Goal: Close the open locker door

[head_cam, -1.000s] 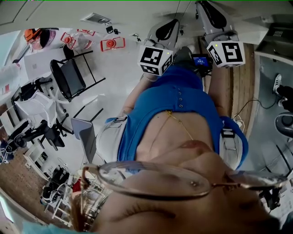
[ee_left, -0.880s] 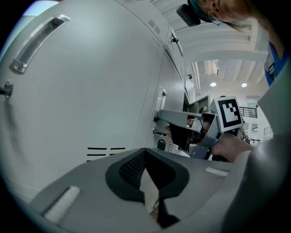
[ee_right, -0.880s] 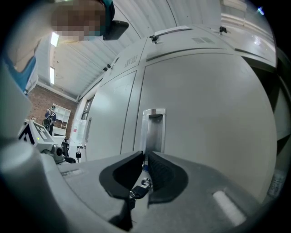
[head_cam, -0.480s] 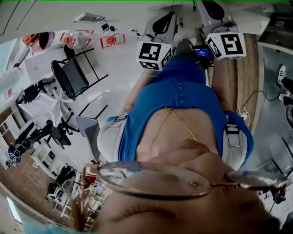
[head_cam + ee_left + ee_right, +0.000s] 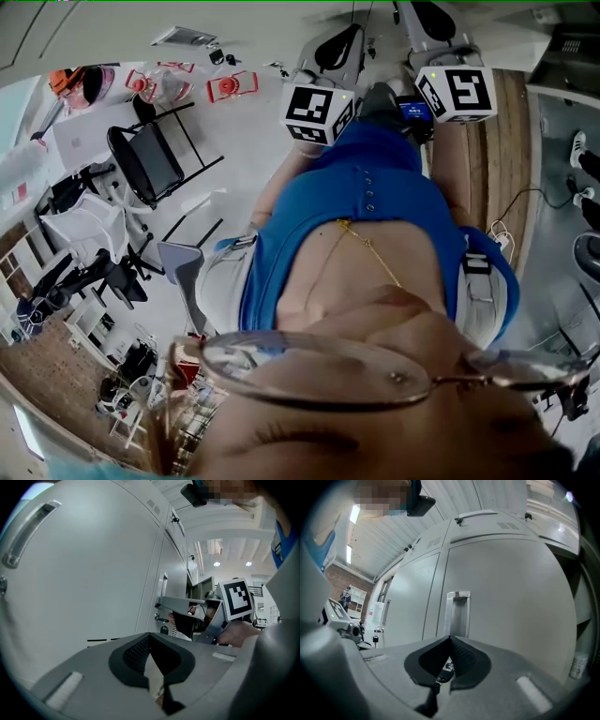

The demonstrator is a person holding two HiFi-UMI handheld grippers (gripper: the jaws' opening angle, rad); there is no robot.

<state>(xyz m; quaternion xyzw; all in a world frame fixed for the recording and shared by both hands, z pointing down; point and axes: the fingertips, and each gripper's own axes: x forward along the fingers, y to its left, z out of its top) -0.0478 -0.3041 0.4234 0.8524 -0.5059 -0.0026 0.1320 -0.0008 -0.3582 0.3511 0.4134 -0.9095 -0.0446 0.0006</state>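
Almost nothing has shifted since the earlier head-view frames: left marker cube (image 5: 319, 114) and right marker cube (image 5: 457, 92) sit nearly where they were, above the blue shirt (image 5: 366, 216); right gripper (image 5: 450, 639) has just been closing its jaws, which now meet tip to tip with nothing seen pinched; left gripper (image 5: 150, 635) likewise shows jaws together and empty. Locker door (image 5: 511, 602), with recessed handle (image 5: 457, 613), fills the right gripper view directly ahead of the right gripper; whether it sits flush cannot be told. Key (image 5: 446, 668) with a dark fob shows through the notch beneath the tips. Likely hazards: closed tips skidding across the smooth painted panel under a push; fob snagged or key bent if the jaws dip; door rebounding if it fails to latch. Legible writing: none; cubes carry only black-and-white square patterns; paper notice (image 5: 375, 612) on a far door and small blue screen (image 5: 411, 106) are too small to read.
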